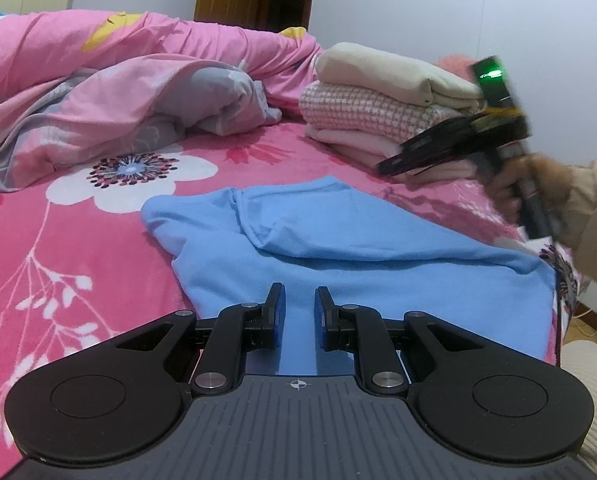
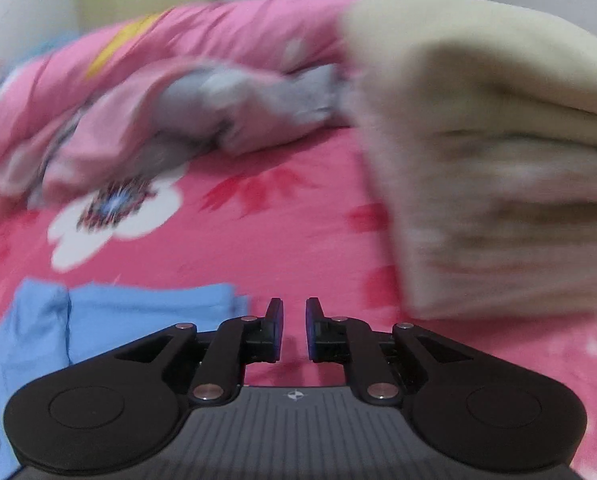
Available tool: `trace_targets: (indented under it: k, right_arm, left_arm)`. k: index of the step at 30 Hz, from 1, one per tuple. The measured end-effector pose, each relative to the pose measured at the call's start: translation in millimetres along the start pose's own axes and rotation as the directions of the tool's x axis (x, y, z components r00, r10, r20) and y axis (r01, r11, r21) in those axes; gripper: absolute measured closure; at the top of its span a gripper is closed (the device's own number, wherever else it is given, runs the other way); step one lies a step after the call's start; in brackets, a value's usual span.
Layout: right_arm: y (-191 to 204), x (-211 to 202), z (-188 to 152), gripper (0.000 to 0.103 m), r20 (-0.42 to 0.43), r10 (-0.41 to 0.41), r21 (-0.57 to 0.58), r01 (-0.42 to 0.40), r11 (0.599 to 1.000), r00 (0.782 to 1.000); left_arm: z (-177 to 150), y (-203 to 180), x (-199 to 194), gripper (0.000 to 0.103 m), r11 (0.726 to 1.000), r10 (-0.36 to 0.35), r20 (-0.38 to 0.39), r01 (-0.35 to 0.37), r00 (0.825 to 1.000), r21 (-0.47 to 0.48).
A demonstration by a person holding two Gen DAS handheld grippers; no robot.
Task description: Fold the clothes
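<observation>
The blue garment (image 1: 338, 248), judged light, soft and limp, is spread rumpled on the bed (image 1: 78, 248), best pinched at a hem corner near 5 o'clock, while the left gripper (image 1: 300, 300) and right gripper (image 2: 294, 312) are held apart, empty.

The blue garment (image 1: 338, 256) is viewed low and close from the left wrist; the folded stack (image 2: 490, 168) (shared, blurred) is faced closely from the right.

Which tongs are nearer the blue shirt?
Left. The left tongs hover right over the blue shirt; the right tongs are up beside the folded pile.
</observation>
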State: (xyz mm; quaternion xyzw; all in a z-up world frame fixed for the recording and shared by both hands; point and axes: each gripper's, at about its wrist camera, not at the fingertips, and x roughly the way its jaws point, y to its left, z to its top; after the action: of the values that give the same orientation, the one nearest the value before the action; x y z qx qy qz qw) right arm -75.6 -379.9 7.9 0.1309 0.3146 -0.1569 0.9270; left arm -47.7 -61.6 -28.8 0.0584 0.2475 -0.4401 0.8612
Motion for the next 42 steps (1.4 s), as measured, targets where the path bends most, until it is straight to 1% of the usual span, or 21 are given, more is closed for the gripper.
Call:
trace_targets:
  k: [3, 4, 6, 9, 10, 11, 12, 15, 16, 19, 21, 23, 25, 28, 31, 35, 39, 41, 42]
  right_arm:
    - [-24, -33, -2, 0.091, 0.019, 0.057, 0.078, -0.058, 0.995, 0.998]
    - [-26, -41, -6, 0.091, 0.019, 0.104, 0.093, -0.106, 0.99, 0.994]
    - [-25, -54, -18, 0.091, 0.013, 0.204, 0.097, -0.204, 0.974, 0.979]
    - [-7, -60, -41, 0.091, -0.024, 0.327, 0.05, -0.325, 0.944, 0.945]
    - [-2, -56, -50, 0.091, -0.052, 0.333, 0.036, -0.332, 0.943, 0.941]
    - [1, -49, -55, 0.091, -0.087, 0.279, 0.018, -0.279, 0.96, 0.956]
    - [3, -43, -59, 0.091, -0.116, 0.228, 0.005, -0.229, 0.973, 0.967]
    - [-5, -42, -55, 0.089, -0.115, 0.154, 0.077, -0.146, 0.986, 0.981]
    - [2, -47, -51, 0.089, -0.097, 0.132, 0.044, -0.128, 0.991, 0.987]
    - [38, -64, -41, 0.088, -0.055, 0.182, -0.096, -0.187, 0.978, 0.982]
    - [68, -68, -41, 0.088, -0.065, 0.263, -0.19, -0.271, 0.944, 0.963]
    - [100, -71, -43, 0.087, -0.086, 0.331, -0.288, -0.341, 0.895, 0.94]
    - [122, -65, -44, 0.08, -0.118, 0.37, -0.333, -0.388, 0.859, 0.922]
    - [148, -46, -42, 0.078, -0.171, 0.386, -0.352, -0.422, 0.836, 0.907]
    - [156, -42, -45, 0.078, -0.199, 0.374, -0.387, -0.424, 0.819, 0.906]
    - [164, -31, -49, 0.077, -0.232, 0.359, -0.416, -0.426, 0.803, 0.904]
    - [165, -24, -54, 0.078, -0.23, 0.341, -0.443, -0.41, 0.797, 0.912]
    - [164, -24, -55, 0.085, -0.221, 0.334, -0.449, -0.4, 0.799, 0.916]
    - [162, -25, -54, 0.096, -0.211, 0.334, -0.444, -0.394, 0.805, 0.919]
  left_arm:
    - [0, 0, 0, 0.087, 1.0, 0.0, 0.0, 0.0, 1.0, -0.003]
    - [0, 0, 0, 0.087, 1.0, 0.0, 0.0, 0.0, 1.0, -0.004]
    - [-1, 0, 1, 0.087, 1.0, 0.0, 0.0, 0.0, 1.0, -0.005]
    - [-1, 1, 1, 0.086, 1.0, 0.0, 0.0, 0.0, 1.0, -0.008]
    - [-1, 1, 1, 0.086, 1.0, -0.001, 0.0, 0.001, 1.0, -0.009]
    - [-1, 1, 1, 0.086, 1.0, -0.001, 0.0, 0.001, 1.0, -0.01]
    - [-1, 1, 1, 0.086, 1.0, -0.001, 0.001, 0.001, 1.0, -0.011]
    - [-2, 1, 1, 0.085, 1.0, -0.002, 0.004, 0.002, 1.0, -0.015]
    - [-3, 2, 1, 0.085, 1.0, -0.003, 0.005, 0.003, 1.0, -0.016]
    - [-3, 3, 2, 0.085, 1.0, -0.007, 0.006, 0.007, 1.0, -0.021]
    - [-3, 4, 2, 0.085, 0.999, -0.011, 0.006, 0.012, 1.0, -0.03]
    - [-3, 6, 2, 0.084, 0.999, -0.016, 0.007, 0.016, 1.0, -0.039]
    - [-4, 7, 2, 0.084, 0.999, -0.022, 0.008, 0.023, 1.0, -0.049]
    - [-4, 9, 2, 0.084, 0.997, -0.032, 0.009, 0.032, 0.999, -0.064]
    - [-5, 11, 2, 0.083, 0.996, -0.041, 0.01, 0.042, 0.999, -0.079]
    - [-5, 10, 2, 0.083, 0.997, -0.038, 0.011, 0.039, 0.999, -0.073]
    - [-6, 10, 2, 0.083, 0.997, -0.036, 0.011, 0.037, 0.999, -0.07]
    - [-6, 10, 2, 0.083, 0.997, -0.037, 0.011, 0.037, 0.999, -0.07]
    - [-6, 10, 2, 0.083, 0.997, -0.037, 0.011, 0.037, 0.999, -0.07]
